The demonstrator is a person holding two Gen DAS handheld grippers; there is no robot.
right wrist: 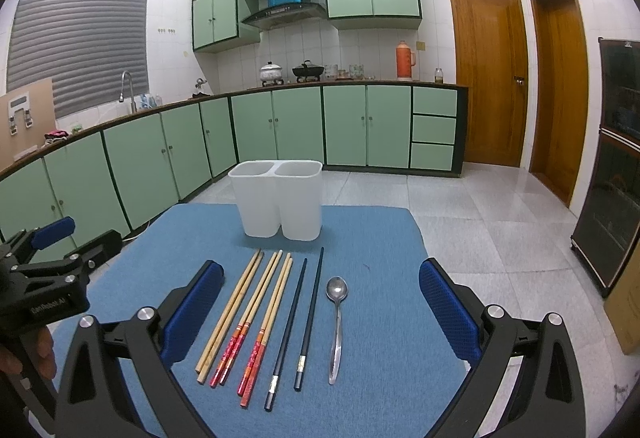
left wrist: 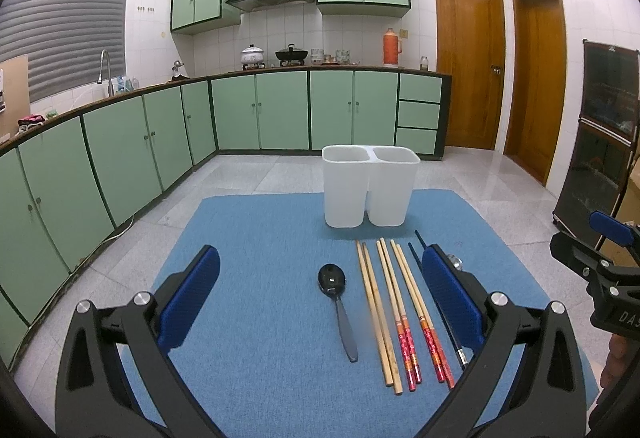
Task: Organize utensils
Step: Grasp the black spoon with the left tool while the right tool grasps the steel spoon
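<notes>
The chopsticks and a metal spoon are lying side by side on the blue mat, with a black spoon beside them. The white two-cup holder is standing just behind. I'm holding my left gripper and right gripper wide open, both gripping nothing.

Left wrist: low over the mat's near left part, facing the holder and the cabinets behind.
Right wrist: same height, further right, facing the same way.
Shared: mat, holder, chopsticks, kitchen wall.
</notes>
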